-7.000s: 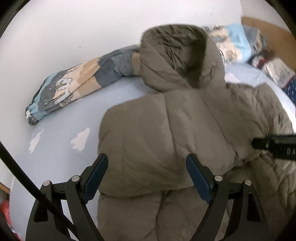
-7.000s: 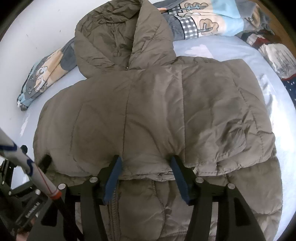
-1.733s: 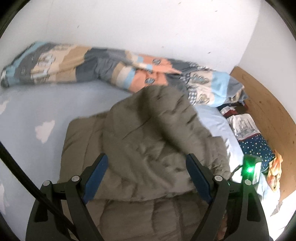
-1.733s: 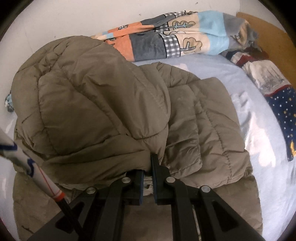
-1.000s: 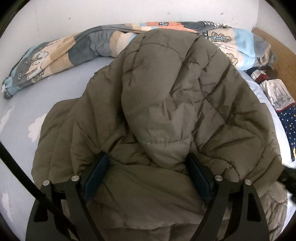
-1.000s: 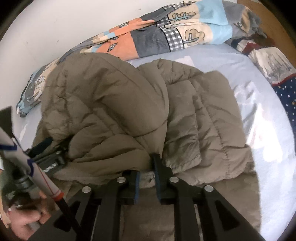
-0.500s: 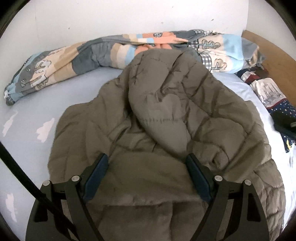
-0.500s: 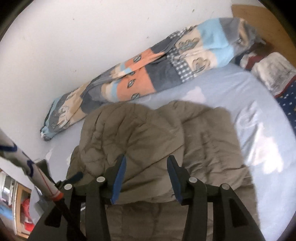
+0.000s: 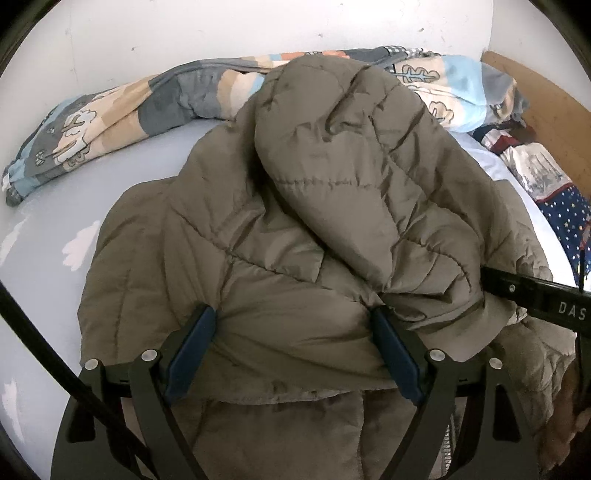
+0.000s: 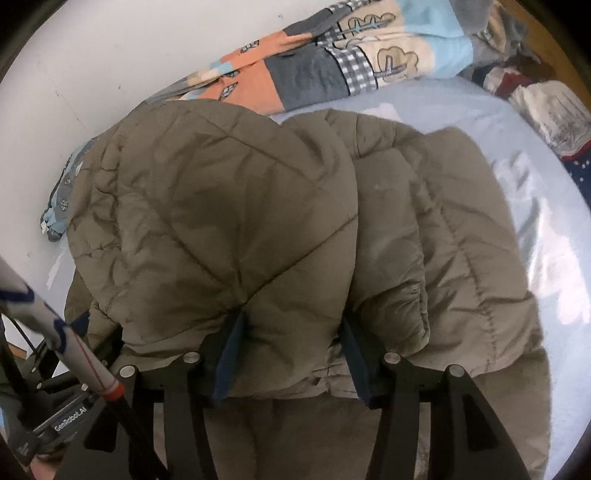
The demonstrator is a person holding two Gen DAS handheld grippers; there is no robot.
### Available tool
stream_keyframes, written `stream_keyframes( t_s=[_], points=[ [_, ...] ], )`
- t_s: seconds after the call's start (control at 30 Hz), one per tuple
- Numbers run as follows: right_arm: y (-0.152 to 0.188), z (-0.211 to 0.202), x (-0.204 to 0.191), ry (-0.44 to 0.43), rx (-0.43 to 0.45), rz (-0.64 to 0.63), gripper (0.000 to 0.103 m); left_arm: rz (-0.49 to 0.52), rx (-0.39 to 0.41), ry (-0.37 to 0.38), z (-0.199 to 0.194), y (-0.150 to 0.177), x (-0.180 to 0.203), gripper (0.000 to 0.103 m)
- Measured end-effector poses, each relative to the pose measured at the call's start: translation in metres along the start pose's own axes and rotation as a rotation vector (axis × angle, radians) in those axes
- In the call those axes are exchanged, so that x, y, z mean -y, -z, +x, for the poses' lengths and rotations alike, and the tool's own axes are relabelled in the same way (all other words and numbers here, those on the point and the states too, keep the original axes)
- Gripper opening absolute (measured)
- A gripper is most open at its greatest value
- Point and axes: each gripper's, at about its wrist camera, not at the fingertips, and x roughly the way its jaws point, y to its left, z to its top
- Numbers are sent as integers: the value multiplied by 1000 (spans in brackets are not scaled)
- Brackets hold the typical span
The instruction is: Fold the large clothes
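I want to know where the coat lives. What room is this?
Most likely a bedroom. The coat lies on a bed with a pale blue sheet, a patchwork quilt is bunched along the white wall, and a wooden board like a headboard stands at one end.

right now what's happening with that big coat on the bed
A person is folding a large olive puffer jacket on a light blue bed, with tongs in each hand. The hood is folded down over the jacket's body. Both the left tongs and the right tongs are open, each with its jaws on either side of the near fold edge, not clamped on it. A patchwork quilt lies bunched along the wall behind.
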Motion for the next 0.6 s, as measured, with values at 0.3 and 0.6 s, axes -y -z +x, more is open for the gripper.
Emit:
stream_keyframes(
  t_s=[0.3, 0.6],
  points=[
    [-1, -9, 0, -8, -23, 28, 59, 18, 39, -36, -13, 1, 4, 86],
    [-8, -54, -25, -46, 94, -4, 59, -9, 149, -89, -55, -4, -1, 86]
  ],
)
